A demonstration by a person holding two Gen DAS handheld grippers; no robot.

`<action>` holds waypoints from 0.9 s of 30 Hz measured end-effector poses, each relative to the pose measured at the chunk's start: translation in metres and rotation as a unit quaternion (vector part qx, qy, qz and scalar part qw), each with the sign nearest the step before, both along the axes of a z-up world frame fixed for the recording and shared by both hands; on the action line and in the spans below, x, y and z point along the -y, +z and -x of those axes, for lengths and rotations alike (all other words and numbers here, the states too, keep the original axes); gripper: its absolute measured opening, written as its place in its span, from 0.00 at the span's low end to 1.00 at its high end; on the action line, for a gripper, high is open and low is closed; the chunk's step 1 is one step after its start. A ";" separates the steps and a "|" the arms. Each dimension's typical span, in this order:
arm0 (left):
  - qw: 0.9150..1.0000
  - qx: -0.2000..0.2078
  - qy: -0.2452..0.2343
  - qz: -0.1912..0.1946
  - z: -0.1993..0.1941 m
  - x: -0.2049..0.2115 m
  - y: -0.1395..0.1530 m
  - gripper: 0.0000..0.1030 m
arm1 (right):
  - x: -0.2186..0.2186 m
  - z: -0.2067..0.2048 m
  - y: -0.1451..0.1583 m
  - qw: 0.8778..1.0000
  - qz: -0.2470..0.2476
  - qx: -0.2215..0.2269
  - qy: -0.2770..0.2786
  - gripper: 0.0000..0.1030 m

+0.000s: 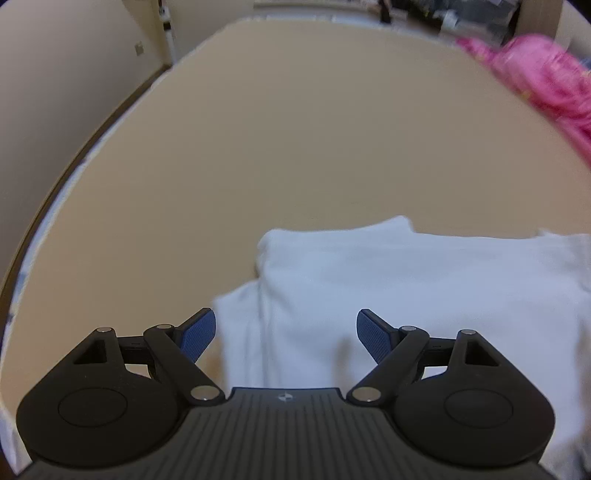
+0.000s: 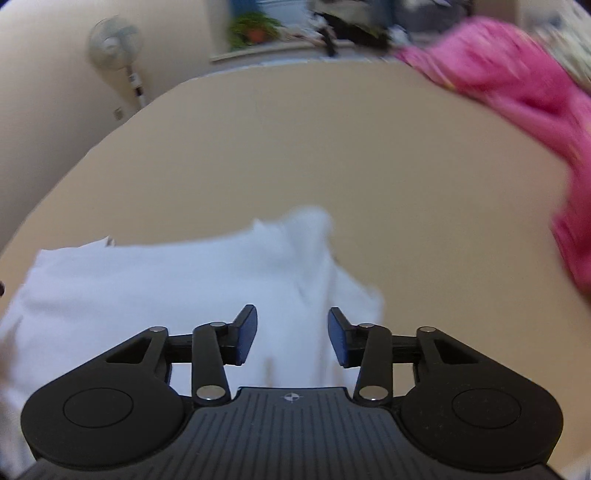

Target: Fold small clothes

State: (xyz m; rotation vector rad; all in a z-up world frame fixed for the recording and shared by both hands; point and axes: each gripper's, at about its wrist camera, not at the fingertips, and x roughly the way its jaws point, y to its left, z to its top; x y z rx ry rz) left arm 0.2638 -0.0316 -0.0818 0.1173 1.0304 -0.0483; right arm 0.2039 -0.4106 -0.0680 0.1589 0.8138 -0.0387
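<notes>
Wall fan [image 2: 116, 46]: far left of the right wrist view, standing on a pole against the pale wall, beyond the table's far-left edge.
Potted plant [image 2: 255, 27]: on a ledge past the table's far edge, green leaves over an orange pot; blurred.
Table [image 1: 295, 129]: a wide tan surface filling the middle of both views; bare between the two heaps of cloth.
White garment [image 1: 388, 288]: lies flat on the near part of the table, partly folded, with a doubled layer along its left side in the left wrist view and a raised corner [image 2: 310, 221] at its far edge in the right wrist view.
Left gripper [image 1: 286, 334]: jaws spread wide, blue pads clear of the cloth; it hangs above the garment's left portion, nothing between the pads.
Right gripper [image 2: 292, 336]: jaws partly apart, pads not pressing on anything; it hangs above the garment's right portion, near its right edge.
Pink clothing [image 2: 517, 85]: a crumpled heap at the table's far right, well apart from the white garment and both grippers; blurred.
Containers: I can tell of no container in either view.
</notes>
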 end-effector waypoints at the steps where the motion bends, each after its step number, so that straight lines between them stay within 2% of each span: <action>1: 1.000 -0.016 0.010 -0.011 -0.019 0.005 -0.014 0.85 | -0.002 -0.021 -0.010 1.000 0.010 -0.005 -0.003 0.33; 3: 0.998 -0.046 0.027 -0.018 -0.041 0.002 -0.036 0.86 | 0.000 -0.062 -0.031 0.999 0.011 -0.037 -0.023 0.33; 5: 0.997 -0.051 0.047 -0.014 -0.063 -0.004 -0.046 1.00 | 0.009 -0.086 -0.044 0.996 -0.002 -0.070 -0.058 0.32; 7: 0.997 -0.046 0.057 -0.012 -0.077 -0.011 -0.044 1.00 | 0.019 -0.107 -0.051 0.992 -0.031 -0.074 -0.093 0.43; 9: 0.996 -0.048 0.070 -0.010 -0.085 -0.016 -0.037 1.00 | 0.028 -0.113 -0.049 0.990 -0.054 -0.055 -0.121 0.46; 12: 0.995 -0.028 0.090 -0.037 -0.071 -0.016 -0.016 0.99 | 0.044 -0.109 -0.040 0.980 -0.105 -0.060 -0.160 0.46; 14: 0.995 -0.021 0.088 -0.045 -0.050 -0.011 -0.001 0.99 | 0.044 -0.087 -0.025 0.979 -0.120 -0.043 -0.157 0.51; 16: 0.995 -0.029 0.084 -0.043 -0.018 -0.002 0.011 0.99 | 0.033 -0.054 -0.007 0.981 -0.123 -0.026 -0.146 0.63; 18: 0.995 -0.027 0.082 -0.043 0.018 0.008 0.021 0.99 | 0.016 -0.015 0.011 0.983 -0.124 -0.014 -0.133 0.79; 20: 0.996 -0.032 0.071 -0.043 0.059 0.020 0.028 0.99 | -0.002 0.019 0.021 0.985 -0.121 -0.014 -0.119 0.84; 23: 0.997 -0.036 0.055 -0.036 0.105 0.036 0.040 0.99 | -0.030 0.068 0.035 0.990 -0.095 -0.010 -0.100 0.85; 24: 0.998 -0.033 0.050 -0.030 0.131 0.039 0.046 0.99 | -0.038 0.081 0.040 0.992 -0.085 -0.006 -0.096 0.86; 27: 0.999 -0.021 0.032 -0.020 0.173 0.043 0.062 0.99 | -0.063 0.124 0.049 0.994 -0.067 0.010 -0.081 0.87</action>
